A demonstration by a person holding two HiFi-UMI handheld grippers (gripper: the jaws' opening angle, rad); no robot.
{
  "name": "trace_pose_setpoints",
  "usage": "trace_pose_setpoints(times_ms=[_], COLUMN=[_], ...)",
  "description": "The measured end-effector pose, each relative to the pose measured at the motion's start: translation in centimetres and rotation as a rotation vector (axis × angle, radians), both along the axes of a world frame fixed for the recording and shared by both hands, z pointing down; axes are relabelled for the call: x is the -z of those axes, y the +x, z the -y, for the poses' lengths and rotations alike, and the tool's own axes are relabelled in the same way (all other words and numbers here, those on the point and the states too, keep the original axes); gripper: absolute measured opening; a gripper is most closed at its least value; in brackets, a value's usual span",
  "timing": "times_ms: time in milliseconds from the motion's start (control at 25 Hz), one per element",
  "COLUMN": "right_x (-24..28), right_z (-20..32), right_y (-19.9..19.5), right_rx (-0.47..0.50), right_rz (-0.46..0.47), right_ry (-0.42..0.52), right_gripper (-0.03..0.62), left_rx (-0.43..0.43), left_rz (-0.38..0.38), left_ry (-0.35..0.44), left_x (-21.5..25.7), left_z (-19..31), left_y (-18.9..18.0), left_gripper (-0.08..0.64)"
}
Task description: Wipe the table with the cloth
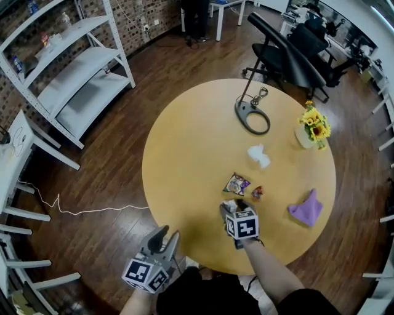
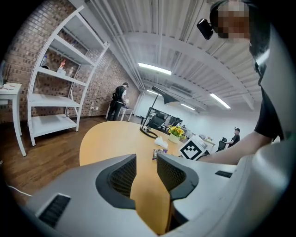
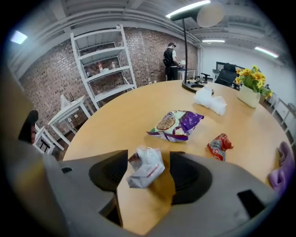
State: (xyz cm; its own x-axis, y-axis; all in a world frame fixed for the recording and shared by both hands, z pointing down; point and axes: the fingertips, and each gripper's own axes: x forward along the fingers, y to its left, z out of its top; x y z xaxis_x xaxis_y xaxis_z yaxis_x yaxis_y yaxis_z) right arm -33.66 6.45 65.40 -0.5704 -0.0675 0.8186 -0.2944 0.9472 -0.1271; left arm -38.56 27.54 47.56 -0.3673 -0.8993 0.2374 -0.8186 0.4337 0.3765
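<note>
The right gripper [image 3: 149, 172] stands open around a crumpled white wrapper [image 3: 145, 167]. The left gripper [image 2: 146, 172] gapes empty. The purple cloth [image 1: 306, 209] lies near the round table's [image 1: 184, 154] right edge, its long axis running away from the person and its peak pointing to the far side.

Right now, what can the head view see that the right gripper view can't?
Only the head view shows the left gripper and the white cable. Only the right gripper view shows the ceiling lights and, plainly, the white wrapper between the right gripper's open jaws. Both show the table, cloth, flowers, snack bag and red wrapper.
</note>
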Motion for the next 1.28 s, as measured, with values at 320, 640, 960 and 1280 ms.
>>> trace_pose_setpoints(times_ms=[320,640,960,1280], right_x=[-0.6,1.7,6.4,11.0], right_z=[-0.2,0.0,3.8,10.6], right_y=[0.4,0.2,4.8,17.5], right_rx=[0.054,0.034,-0.114,-0.411], right_rz=[-0.052,0.059,0.165,0.29], right_ry=[0.129,0.137,0.128,0.178], right_gripper=[0.176,0.138,0.138,0.138], left_rx=[0.001,-0.009,-0.136,-0.431], left_rz=[-0.024,-0.021,0.009,0.087], left_ry=[0.0,-0.002,0.02,0.065], left_x=[-0.7,-0.9,0.4,2.7], left_z=[-0.7,-0.7,5.5,16.4], left_y=[-0.8,-0.8,1.2,9.5], left_gripper=[0.132,0.132,0.132,0.132])
